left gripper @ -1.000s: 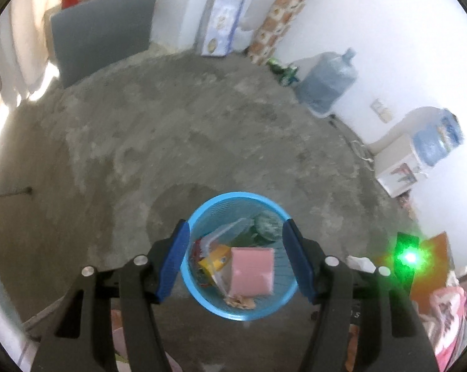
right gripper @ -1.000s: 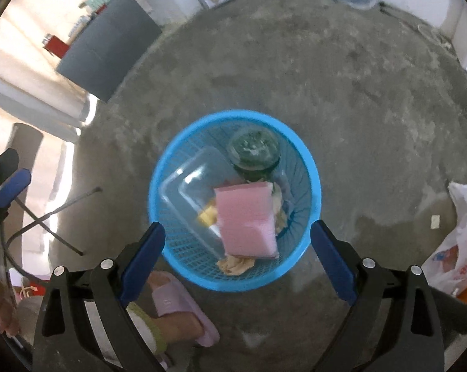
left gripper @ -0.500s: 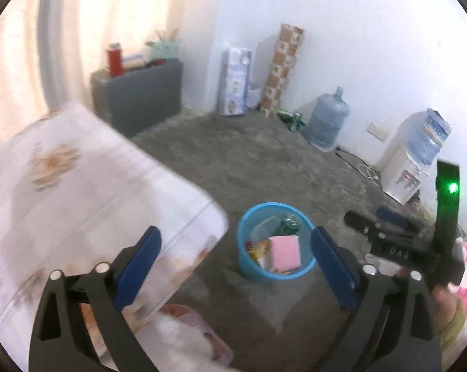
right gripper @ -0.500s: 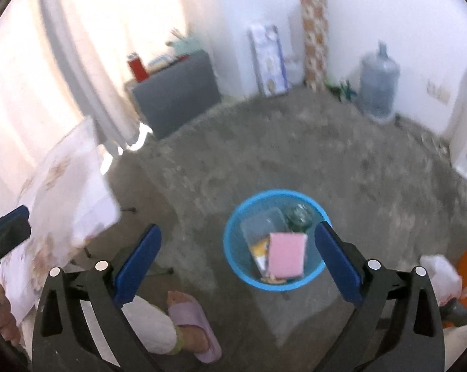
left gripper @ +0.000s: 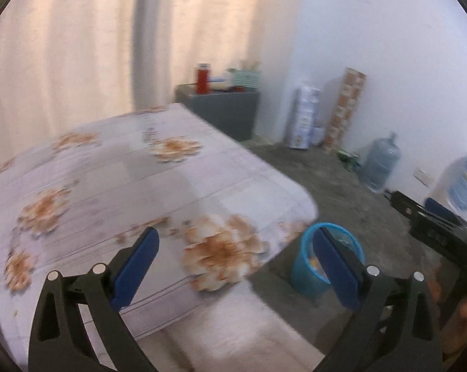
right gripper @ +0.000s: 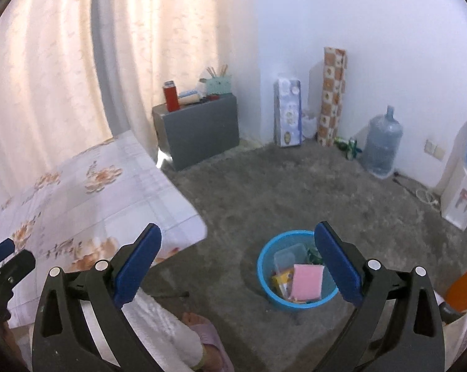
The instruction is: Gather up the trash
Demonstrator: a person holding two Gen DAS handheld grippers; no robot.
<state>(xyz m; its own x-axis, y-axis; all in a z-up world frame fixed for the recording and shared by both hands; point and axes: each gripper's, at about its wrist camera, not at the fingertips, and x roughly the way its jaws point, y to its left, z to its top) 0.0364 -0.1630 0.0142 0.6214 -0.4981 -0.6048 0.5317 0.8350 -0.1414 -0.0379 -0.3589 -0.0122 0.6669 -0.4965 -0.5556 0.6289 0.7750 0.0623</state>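
Beside the blue basket point(left gripper: 307, 274), as seen by the left wrist camera, a table with a floral cloth point(left gripper: 134, 192) is filling most of the frame, its rounded corner hanging just next to the basket's rim. The left gripper point(left gripper: 236, 266) is being held above that cloth with its blue fingers point(left gripper: 134, 266) spread wide apart and nothing between them; the right-hand finger is covering part of the basket's mouth. Beyond the basket, bare grey floor is being left open toward the white wall, where a water jug point(left gripper: 380, 166) and a patterned roll point(left gripper: 345, 108) are standing. The other tool is being glimpsed past the basket at the frame's right edge. This view is blurred.

From the right wrist camera, the basket point(right gripper: 267, 282) is being shown on the floor, well apart from the walls, with a pink sponge point(right gripper: 306, 285), a clear plastic box point(right gripper: 284, 255) and a yellow packet point(right gripper: 280, 279) lying inside it. The right gripper point(right gripper: 238, 268) is being held above the floor just short of the basket, fingers point(right gripper: 137, 266) wide apart and empty. On the basket's far side, open floor is stretching to a grey cabinet point(right gripper: 199, 128), the jug point(right gripper: 382, 141) and a water dispenser point(right gripper: 459, 198) along the wall. The table's edge point(right gripper: 184, 217) and a foot in a pink slipper point(right gripper: 205, 338) are lying near the basket.
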